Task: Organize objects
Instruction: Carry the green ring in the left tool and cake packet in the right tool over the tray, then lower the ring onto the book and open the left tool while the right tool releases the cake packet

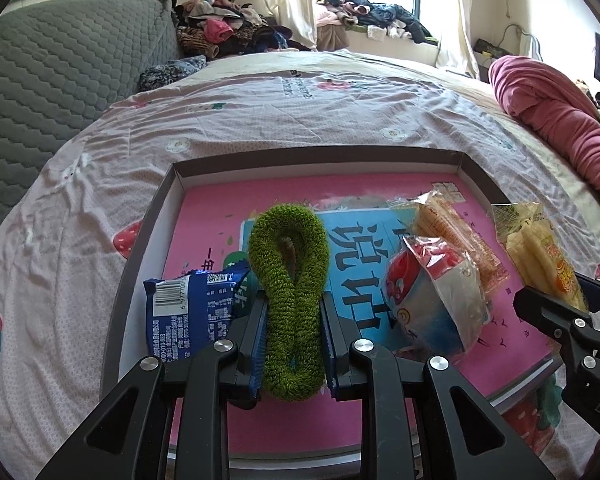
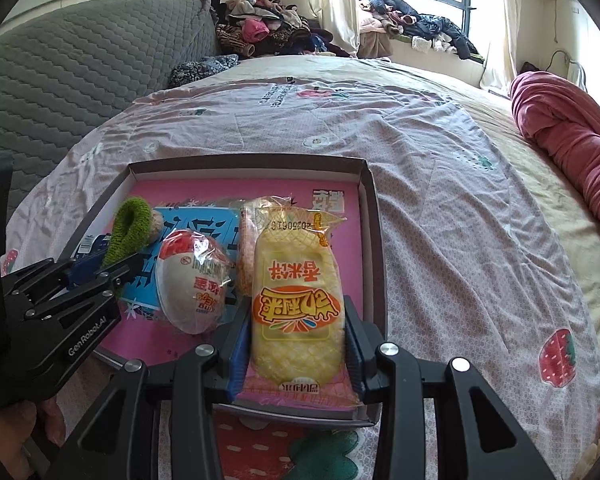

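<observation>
A shallow cardboard tray (image 1: 168, 196) lies on a bed with a strawberry-print sheet (image 1: 80, 208). Left tongs (image 1: 293, 312) are clamped on a fuzzy green loop (image 1: 288, 280) over the tray, beside a blue snack packet (image 1: 188, 312). Right tongs (image 2: 298, 320) grip a yellow snack bag (image 2: 296, 300) at the tray's right side, next to a wrapped egg (image 2: 192, 280)

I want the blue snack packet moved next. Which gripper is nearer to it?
Left. The left gripper, shut on the green scrunchie, sits right beside the blue snack packet. The right gripper, holding the yellow rice cracker pack, is across the tray.
</observation>
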`<state>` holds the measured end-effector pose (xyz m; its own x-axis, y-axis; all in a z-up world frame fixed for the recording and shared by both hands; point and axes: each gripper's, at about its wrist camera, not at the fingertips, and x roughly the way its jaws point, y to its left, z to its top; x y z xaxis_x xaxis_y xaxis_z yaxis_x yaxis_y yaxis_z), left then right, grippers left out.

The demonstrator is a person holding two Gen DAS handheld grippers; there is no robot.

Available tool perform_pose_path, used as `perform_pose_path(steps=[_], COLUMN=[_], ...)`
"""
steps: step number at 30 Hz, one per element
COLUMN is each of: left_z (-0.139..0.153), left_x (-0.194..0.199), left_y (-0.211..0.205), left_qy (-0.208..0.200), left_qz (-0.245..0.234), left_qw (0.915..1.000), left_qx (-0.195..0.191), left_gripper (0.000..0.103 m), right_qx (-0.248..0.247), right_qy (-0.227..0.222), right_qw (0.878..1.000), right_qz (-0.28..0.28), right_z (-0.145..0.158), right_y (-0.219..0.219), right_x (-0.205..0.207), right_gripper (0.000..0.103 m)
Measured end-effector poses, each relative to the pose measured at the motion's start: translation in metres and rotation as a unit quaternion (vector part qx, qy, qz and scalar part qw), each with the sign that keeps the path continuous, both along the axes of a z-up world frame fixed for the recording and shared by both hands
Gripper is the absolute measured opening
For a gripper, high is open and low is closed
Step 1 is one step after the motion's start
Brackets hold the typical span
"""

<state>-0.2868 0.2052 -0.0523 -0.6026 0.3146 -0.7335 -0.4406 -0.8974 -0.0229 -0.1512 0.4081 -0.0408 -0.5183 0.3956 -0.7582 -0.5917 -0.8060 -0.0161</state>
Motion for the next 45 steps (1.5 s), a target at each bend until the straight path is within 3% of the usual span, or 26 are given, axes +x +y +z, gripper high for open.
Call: perform_pose_path(steps=[25, 29, 33, 38, 41, 45], left_z=[-0.01, -0.01, -0.009, -0.009, -0.007, -0.005], left_x=[-0.002, -0.002, 0.0, 0.003, 0.004, 0.004], left_y=[0.001, 0.001, 0.001, 0.004, 0.004, 0.002], left_qy=[-0.007, -0.005, -0.004, -0.005, -0.007, -0.005], left_qz=[0.004, 0.005, 0.004, -0.003, -0.002, 0.0], left_qw=[1.0, 0.9999, 0.9999, 0.9998, 0.9998, 0.9998], left_qx=[-0.006, -0.01, -0.014, -0.021, -0.02, -0.019], left_gripper=[0.031, 0.038, 0.055, 0.062, 0.066, 0.072], right_qx=[-0.016, -0.017, -0.02, -0.022, -0.019, -0.02], right_qy=[-0.031, -0.033, -0.036, -0.034, -0.03, -0.026], right_qw=[0.999, 0.999, 0.999, 0.999, 0.999, 0.999], right_qz=[0.012, 0.014, 0.014, 0.015, 0.015, 0.013], right_z=[-0.021, -0.023, -0.024, -0.023, -0.02, -0.018], right_y=[-0.002, -0.001, -0.001, -0.001, -0.001, -0.001], right_x=[-0.007, -0.008, -0.008, -0.007, -0.006, -0.005], right_gripper=[0.041, 0.041, 0.041, 0.042, 0.052, 0.057])
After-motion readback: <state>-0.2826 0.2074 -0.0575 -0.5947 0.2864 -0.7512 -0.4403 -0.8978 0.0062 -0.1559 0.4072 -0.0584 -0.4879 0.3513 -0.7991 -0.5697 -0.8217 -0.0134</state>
